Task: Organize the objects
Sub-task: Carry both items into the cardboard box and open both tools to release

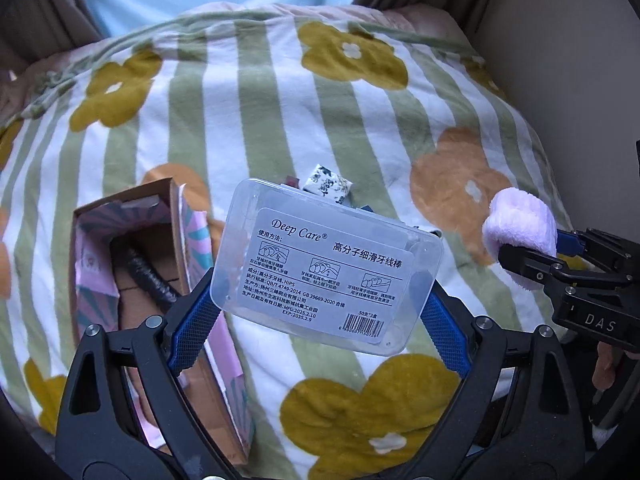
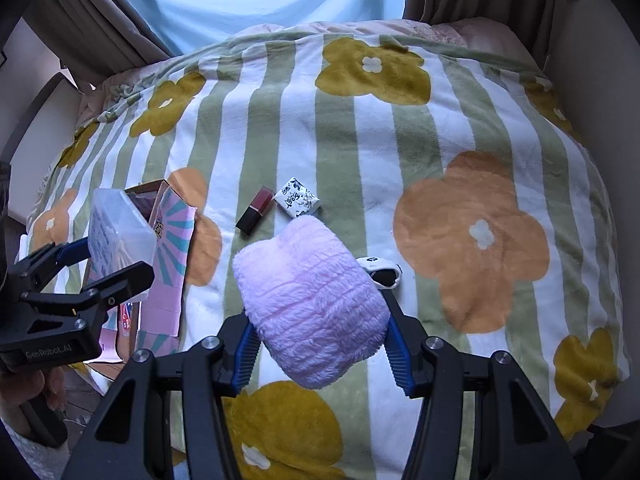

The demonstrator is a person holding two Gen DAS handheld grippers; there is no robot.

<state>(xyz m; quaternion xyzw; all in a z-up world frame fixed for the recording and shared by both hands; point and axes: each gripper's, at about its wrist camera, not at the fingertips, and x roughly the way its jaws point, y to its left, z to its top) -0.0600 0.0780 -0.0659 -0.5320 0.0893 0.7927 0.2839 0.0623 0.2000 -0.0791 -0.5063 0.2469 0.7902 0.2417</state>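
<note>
Biggest risk I saw: the clear floss-pick case (image 1: 326,268) was only pinched at its lower edges by the left hand-held gripper (image 1: 320,312) and sat tilted, so slick plastic could've slipped out above the bed (image 1: 280,120) beside the open cardboard box (image 1: 132,264). The right hand-held gripper (image 2: 320,340) was clamped on a fluffy pink cloth (image 2: 312,304), squishy, so probably safe. A lipstick (image 2: 255,210) and a small patterned packet (image 2: 298,202) lay on the blanket, unsorted.

Clear floss box (image 1: 326,268) tilted, pink fluffy roll (image 2: 312,300), both held above blanket (image 2: 360,152)
</note>
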